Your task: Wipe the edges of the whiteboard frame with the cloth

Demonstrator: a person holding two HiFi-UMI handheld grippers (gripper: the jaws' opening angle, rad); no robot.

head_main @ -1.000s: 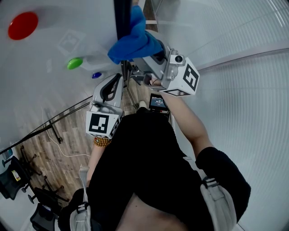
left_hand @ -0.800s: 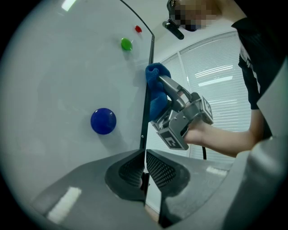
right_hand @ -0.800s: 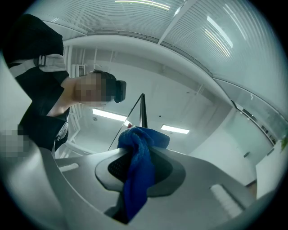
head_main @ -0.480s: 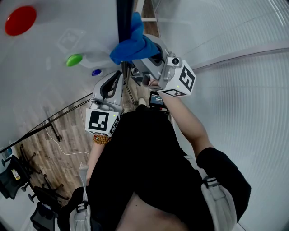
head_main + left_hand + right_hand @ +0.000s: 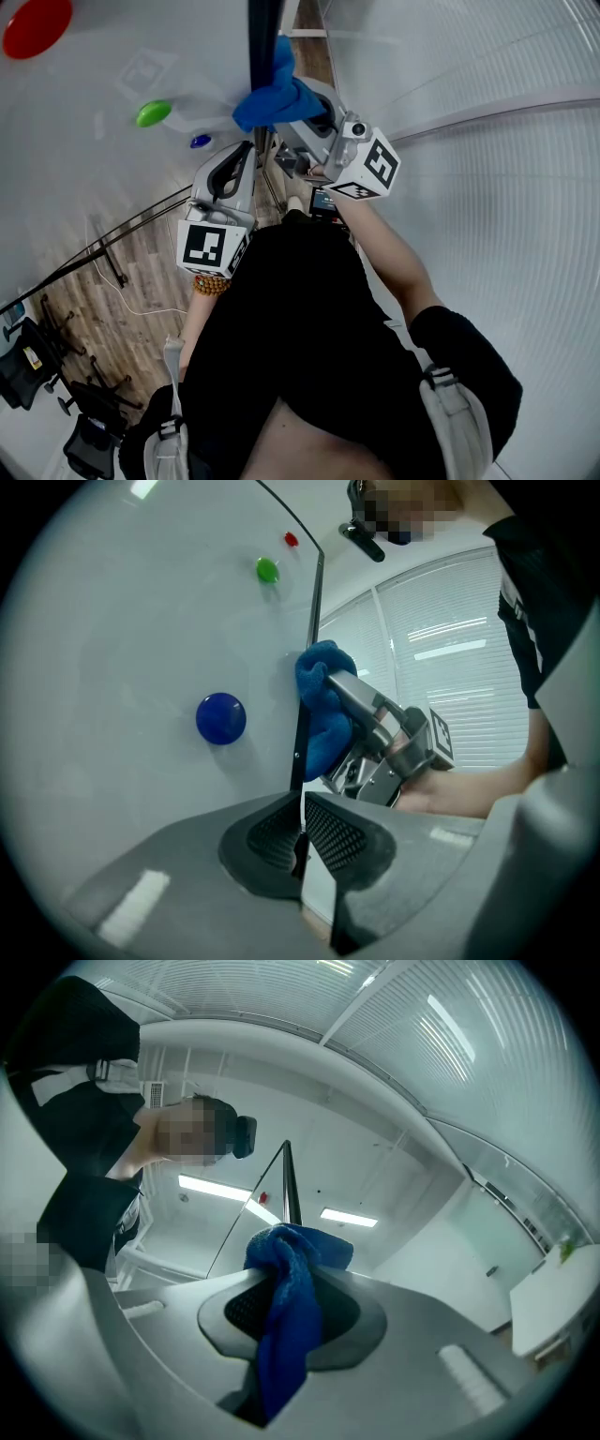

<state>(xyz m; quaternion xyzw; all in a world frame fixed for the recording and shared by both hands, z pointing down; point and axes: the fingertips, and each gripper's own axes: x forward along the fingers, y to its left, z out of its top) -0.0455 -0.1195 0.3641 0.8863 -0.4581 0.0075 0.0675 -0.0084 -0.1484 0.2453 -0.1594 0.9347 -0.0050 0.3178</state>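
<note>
On the frame edge: your right hand-held gripper (image 5: 292, 1309) has drawn the cloth (image 5: 278, 92) a little down the whiteboard frame (image 5: 265, 28) toward you. Measured against the green magnet (image 5: 153, 113), it sits closer than a second ago.
Cloth: blue and bunched, pinched between the right jaws and pressed round the dark frame strip, at 12 o'clock from your chest in the head view.
Left hand-held gripper (image 5: 300, 832): jaws closed onto the same frame strip lower down, at 6 o'clock from the cloth in its own view, near it but apart.
Meaning for the task: the wipe is under way on this upright edge. By my judgement the stroke will soon meet your left grip, so you would need to shift that hold.
Board face (image 5: 94, 84): white and glossy. From the cloth, the red magnet (image 5: 36, 23) is at 10 o'clock, the green one at 9 and the blue magnet (image 5: 200, 142) at 8.
Room: wood floor (image 5: 122, 281) at 7 o'clock with office chairs (image 5: 28, 361), and slatted blinds (image 5: 487, 141) at 3 o'clock.
</note>
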